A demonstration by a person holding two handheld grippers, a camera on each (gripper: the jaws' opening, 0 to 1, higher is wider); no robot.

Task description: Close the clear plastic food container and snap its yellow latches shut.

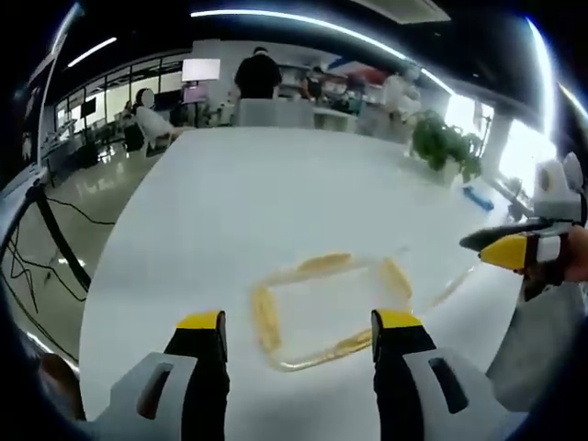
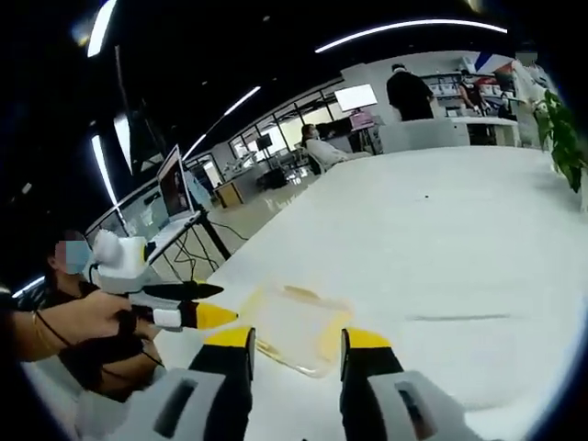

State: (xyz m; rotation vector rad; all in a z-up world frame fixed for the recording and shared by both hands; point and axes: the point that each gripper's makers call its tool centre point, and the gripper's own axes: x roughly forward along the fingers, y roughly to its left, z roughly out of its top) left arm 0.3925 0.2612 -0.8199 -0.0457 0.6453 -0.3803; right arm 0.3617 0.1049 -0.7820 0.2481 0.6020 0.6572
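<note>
Jaws of the left gripper [image 1: 299, 322] and right gripper [image 2: 297, 340] stand spread, holding nothing. Between them, the clear rectangular plastic food container [image 1: 331, 308] with yellow latches [image 1: 266, 317] lies flat on the white surface [image 1: 276, 184]. Latching appears pending; next, press one latch down.

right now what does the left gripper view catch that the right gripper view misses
Left gripper view: a blue object near the table's far edge, and the right gripper entering from the right. Right gripper view: an open laptop on a side desk, and the left gripper held by a hand. Both: the clear container with yellow latches on the white table, a potted plant, and open grippers.
</note>
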